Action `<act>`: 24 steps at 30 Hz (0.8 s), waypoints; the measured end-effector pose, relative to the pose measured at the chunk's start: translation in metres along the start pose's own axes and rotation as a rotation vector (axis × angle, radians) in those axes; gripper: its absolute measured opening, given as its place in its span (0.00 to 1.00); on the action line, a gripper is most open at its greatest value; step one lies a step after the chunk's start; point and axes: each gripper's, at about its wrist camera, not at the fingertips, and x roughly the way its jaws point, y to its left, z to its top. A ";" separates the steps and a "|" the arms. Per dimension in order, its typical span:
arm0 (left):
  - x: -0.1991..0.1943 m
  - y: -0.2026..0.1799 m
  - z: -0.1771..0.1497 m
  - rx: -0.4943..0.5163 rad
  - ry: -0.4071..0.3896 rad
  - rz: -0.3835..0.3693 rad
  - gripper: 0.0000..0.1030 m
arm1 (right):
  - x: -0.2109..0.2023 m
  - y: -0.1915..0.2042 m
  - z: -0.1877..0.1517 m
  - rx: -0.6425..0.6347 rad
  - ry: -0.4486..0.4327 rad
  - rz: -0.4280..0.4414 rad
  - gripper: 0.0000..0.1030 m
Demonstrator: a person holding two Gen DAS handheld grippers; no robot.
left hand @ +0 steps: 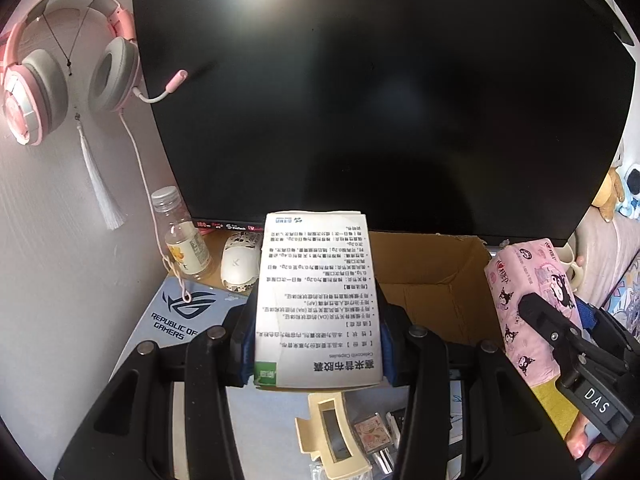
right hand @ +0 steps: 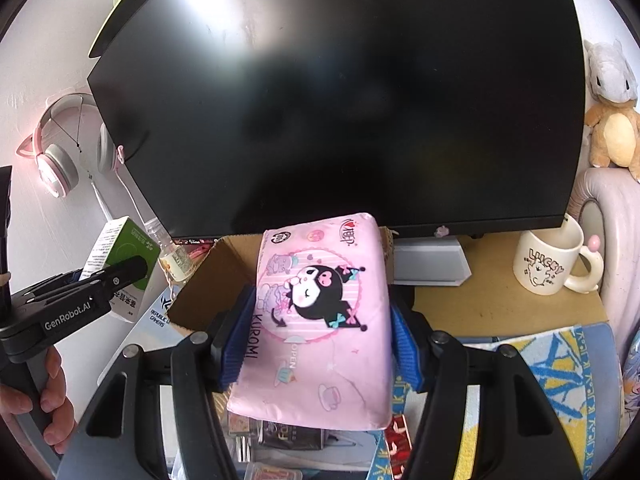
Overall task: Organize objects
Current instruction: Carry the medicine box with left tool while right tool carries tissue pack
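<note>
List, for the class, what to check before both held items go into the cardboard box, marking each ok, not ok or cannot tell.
1. Left gripper clamps the medicine box: ok.
2. Right gripper clamps the tissue pack: ok.
3. Cardboard box flaps open: ok.
4. Room inside the box: cannot tell, its floor is hidden.
5. Grippers apart from each other: ok.
6. Mug clear of the box: ok.
</note>
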 end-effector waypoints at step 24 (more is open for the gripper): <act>0.044 -0.009 0.005 -0.054 -0.045 -0.014 0.44 | 0.065 0.000 0.006 0.014 -0.058 0.007 0.65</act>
